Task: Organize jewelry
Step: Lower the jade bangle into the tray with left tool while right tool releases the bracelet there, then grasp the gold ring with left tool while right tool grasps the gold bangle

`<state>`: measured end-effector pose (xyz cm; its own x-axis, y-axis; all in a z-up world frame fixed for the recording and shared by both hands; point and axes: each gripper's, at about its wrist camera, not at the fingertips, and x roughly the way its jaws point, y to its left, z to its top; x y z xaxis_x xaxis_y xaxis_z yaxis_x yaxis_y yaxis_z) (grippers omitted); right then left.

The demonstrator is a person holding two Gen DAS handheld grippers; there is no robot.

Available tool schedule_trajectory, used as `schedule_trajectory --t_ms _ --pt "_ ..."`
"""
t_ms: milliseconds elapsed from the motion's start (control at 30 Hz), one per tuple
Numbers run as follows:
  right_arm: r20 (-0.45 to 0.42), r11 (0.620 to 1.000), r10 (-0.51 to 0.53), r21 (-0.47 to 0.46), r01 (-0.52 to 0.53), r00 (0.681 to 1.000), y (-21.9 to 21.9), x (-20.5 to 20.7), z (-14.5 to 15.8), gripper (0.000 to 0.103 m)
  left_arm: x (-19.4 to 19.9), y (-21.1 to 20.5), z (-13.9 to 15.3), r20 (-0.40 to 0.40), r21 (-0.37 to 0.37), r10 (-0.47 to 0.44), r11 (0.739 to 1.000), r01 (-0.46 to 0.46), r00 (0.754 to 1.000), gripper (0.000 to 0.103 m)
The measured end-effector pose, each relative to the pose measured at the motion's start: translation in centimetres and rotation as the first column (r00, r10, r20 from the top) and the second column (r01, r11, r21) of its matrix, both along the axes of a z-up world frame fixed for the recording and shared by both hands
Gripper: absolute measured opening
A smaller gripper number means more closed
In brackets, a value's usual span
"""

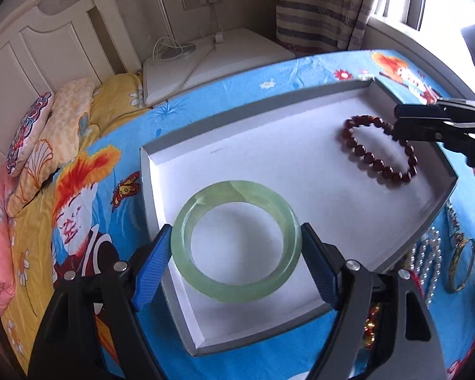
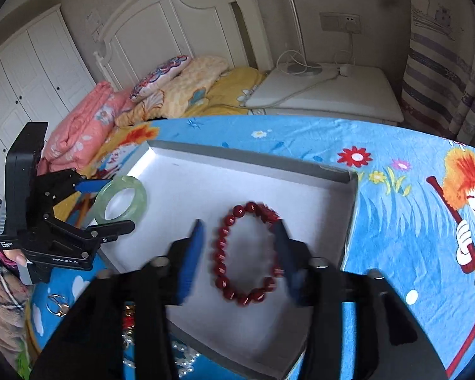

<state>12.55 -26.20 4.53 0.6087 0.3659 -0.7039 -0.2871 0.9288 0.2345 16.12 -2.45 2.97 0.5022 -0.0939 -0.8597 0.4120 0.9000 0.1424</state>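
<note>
A grey-rimmed tray (image 1: 269,164) with a white floor lies on the blue cartoon bedsheet. My left gripper (image 1: 236,231) has its blue pads against both sides of a pale green bangle (image 1: 240,286), held over the tray's near left part. In the right wrist view, that left gripper (image 2: 117,205) holds the green bangle (image 2: 141,196) tilted at the left edge of the tray (image 2: 237,177). A dark red bead bracelet (image 2: 237,211) lies flat on the tray floor between the spread fingers of my right gripper (image 2: 239,223), which is open. The left wrist view shows the right gripper (image 1: 397,120) at the red bracelet (image 1: 378,163).
More jewelry lies on the sheet beside the tray: pearl strands (image 1: 427,259), a gold bangle (image 1: 462,262) and small rings (image 2: 58,305). Pillows and folded quilts sit by the white headboard. A white nightstand (image 1: 221,60) with cables stands behind the bed. A plaid sleeve (image 2: 3,272) shows at the left.
</note>
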Motion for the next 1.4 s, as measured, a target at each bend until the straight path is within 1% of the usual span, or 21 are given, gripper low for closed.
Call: schedule_trajectory --t_ms 33,67,100,167,233,300,333,433,533,567,800,967,1067,1200,1267,1400 --pt "0.015 1.0 0.001 0.015 -0.001 1.0 -0.2 -0.5 -0.2 0.086 -0.1 -0.1 -0.5 0.008 0.024 -0.002 1.0 0.002 1.0 0.079" --pt "0.022 1.0 0.004 0.031 -0.004 1.0 -0.4 -0.9 -0.4 0.086 -0.3 -0.1 -1.0 0.009 0.038 -0.004 0.999 0.004 1.0 0.081" --pt "0.015 1.0 -0.001 0.031 0.0 1.0 -0.6 -1.2 -0.6 0.086 -0.5 0.2 -1.1 0.031 0.027 -0.001 1.0 0.0 1.0 0.082" --pt "0.001 1.0 -0.014 0.015 0.014 1.0 -0.7 -1.8 -1.3 0.084 -1.0 0.5 -1.4 0.051 0.015 -0.008 1.0 0.007 0.999 0.083" --pt "0.025 1.0 -0.009 -0.012 0.009 1.0 -0.7 -2.6 -1.5 0.078 -1.6 0.7 -1.5 0.062 0.01 0.006 1.0 -0.007 0.998 0.082" --pt "0.029 1.0 0.004 -0.027 -0.004 1.0 -0.4 -3.3 -1.6 0.078 -2.6 0.8 -1.5 0.083 -0.005 0.015 1.0 -0.015 0.996 0.081" --pt "0.032 0.999 0.012 -0.047 -0.011 0.999 -0.1 -3.7 -1.6 0.078 -3.2 0.9 -1.5 0.096 -0.016 0.017 1.0 -0.015 0.995 0.081" --pt "0.059 0.986 0.044 -0.162 -0.034 0.997 1.6 -5.6 -2.1 0.078 -5.5 1.6 -1.6 0.138 -0.06 0.04 0.998 -0.032 0.99 0.079" --pt "0.099 0.951 0.063 -0.308 -0.03 0.993 3.4 -7.7 -2.9 0.079 -8.1 1.6 -1.6 0.169 -0.086 0.076 0.994 -0.063 0.983 0.079" --pt "0.103 0.94 0.069 -0.341 -0.03 0.992 3.8 -8.4 -3.2 0.079 -8.9 1.5 -1.6 0.174 -0.087 0.089 0.993 -0.075 0.981 0.077" --pt "0.094 0.955 0.08 -0.291 -0.05 0.992 3.0 -12.7 -3.2 0.079 -14.1 0.4 -1.5 0.186 -0.101 0.214 0.975 -0.198 0.959 0.074" --pt "0.095 0.97 0.081 -0.238 -0.056 0.992 2.8 -16.8 -3.3 0.083 -17.7 -0.8 -1.6 0.191 -0.099 0.273 0.961 -0.259 0.943 0.074" --pt "0.094 0.976 0.086 -0.208 -0.064 0.992 2.9 -18.7 -3.2 0.086 -19.4 -1.1 -1.6 0.193 -0.099 0.288 0.957 -0.273 0.938 0.074" --pt "0.091 0.98 0.096 -0.185 -0.078 0.991 2.8 -20.1 -3.1 0.087 -20.8 -1.3 -1.4 0.194 -0.099 0.286 0.957 -0.271 0.938 0.075" --pt "0.109 0.988 0.092 -0.13 -0.078 0.99 2.2 -21.0 -2.7 0.087 -21.4 -0.9 -1.2 0.205 -0.112 0.299 0.953 -0.281 0.932 0.077" --pt "0.208 0.999 0.046 0.013 -0.05 0.977 0.0 -23.9 -0.2 0.087 -23.6 0.4 -0.1 0.217 -0.219 0.314 0.938 -0.267 0.924 0.077"
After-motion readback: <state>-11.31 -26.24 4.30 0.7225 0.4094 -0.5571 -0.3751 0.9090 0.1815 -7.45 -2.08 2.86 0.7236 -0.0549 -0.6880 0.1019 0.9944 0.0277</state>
